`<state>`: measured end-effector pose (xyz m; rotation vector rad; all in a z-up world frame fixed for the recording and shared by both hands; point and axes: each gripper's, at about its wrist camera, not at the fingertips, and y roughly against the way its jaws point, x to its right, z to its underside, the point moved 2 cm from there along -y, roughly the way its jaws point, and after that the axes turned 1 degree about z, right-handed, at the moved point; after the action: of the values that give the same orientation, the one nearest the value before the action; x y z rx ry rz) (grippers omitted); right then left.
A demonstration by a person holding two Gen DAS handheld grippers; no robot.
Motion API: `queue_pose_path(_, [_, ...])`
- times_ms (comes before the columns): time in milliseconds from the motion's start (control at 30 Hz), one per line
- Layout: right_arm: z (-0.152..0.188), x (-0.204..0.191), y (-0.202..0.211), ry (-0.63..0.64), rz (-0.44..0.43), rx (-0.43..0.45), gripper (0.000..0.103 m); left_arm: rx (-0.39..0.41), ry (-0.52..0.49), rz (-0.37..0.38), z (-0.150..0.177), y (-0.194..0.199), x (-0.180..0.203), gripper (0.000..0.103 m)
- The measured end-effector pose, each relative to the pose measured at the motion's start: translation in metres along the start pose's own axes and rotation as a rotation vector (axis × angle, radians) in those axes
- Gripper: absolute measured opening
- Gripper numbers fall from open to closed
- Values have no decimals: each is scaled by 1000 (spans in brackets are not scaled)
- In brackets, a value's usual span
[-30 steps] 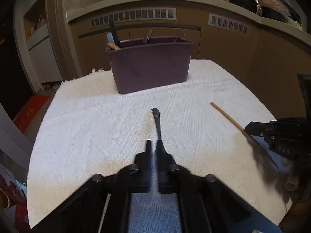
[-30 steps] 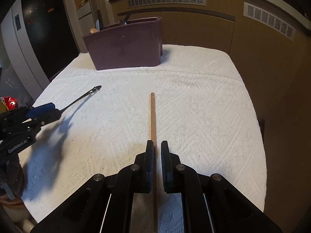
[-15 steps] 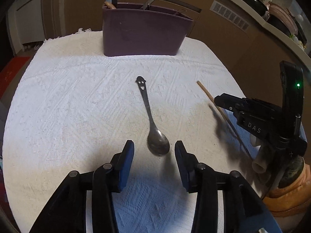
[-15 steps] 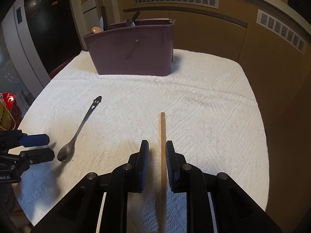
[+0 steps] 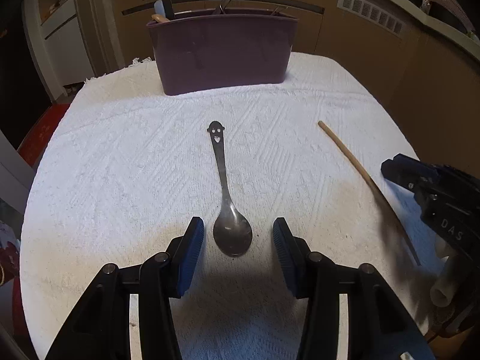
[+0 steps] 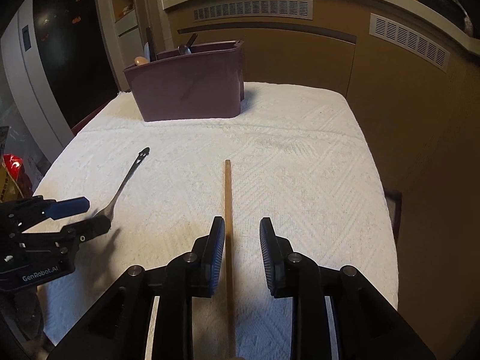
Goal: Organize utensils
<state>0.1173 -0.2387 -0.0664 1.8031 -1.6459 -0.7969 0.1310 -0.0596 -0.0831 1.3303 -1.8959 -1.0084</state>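
Left claw (image 5: 238,235) parted, spoon (image 5: 229,225) bowl between

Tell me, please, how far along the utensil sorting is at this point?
Partly done: several utensils already stand in the purple caddy. Nothing is held: the left gripper is open around the spoon bowl, and the right gripper, its jaws just opening, straddles the wooden chopstick. Both lie on the white cloth, yet to go in.
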Motion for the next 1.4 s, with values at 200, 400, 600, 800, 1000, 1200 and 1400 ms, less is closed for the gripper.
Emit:
queue_pose_path(200, [1, 0, 4, -8, -5, 11, 27, -31, 8, -13, -1, -10, 1, 42])
queue_pose_path(400, [2, 2, 4, -11, -1, 5, 27, -8, 27, 11, 0, -1, -12, 25])
queue_pose_path(600, [-2, -7, -4, 0, -66, -34, 27, 69, 40, 18, -3, 24, -23, 25])
queue_pose_path(800, [-18, -18, -26, 26, -96, -87, 27, 155, 45, 11, -7, 50, -37, 25])
queue_pose_path(1000, [-37, -23, -57, 38, -54, -123, 27, 230, 59, 24, -18, 72, -54, 25])
queue_pose_path(1200, [-41, -27, -73, 57, -26, -135, 27, 271, 62, 35, -24, 87, -65, 25])
queue_pose_path(1400, [-41, -23, -70, 76, -31, -150, 6, 313, 47, 39, -32, 103, -65, 25])
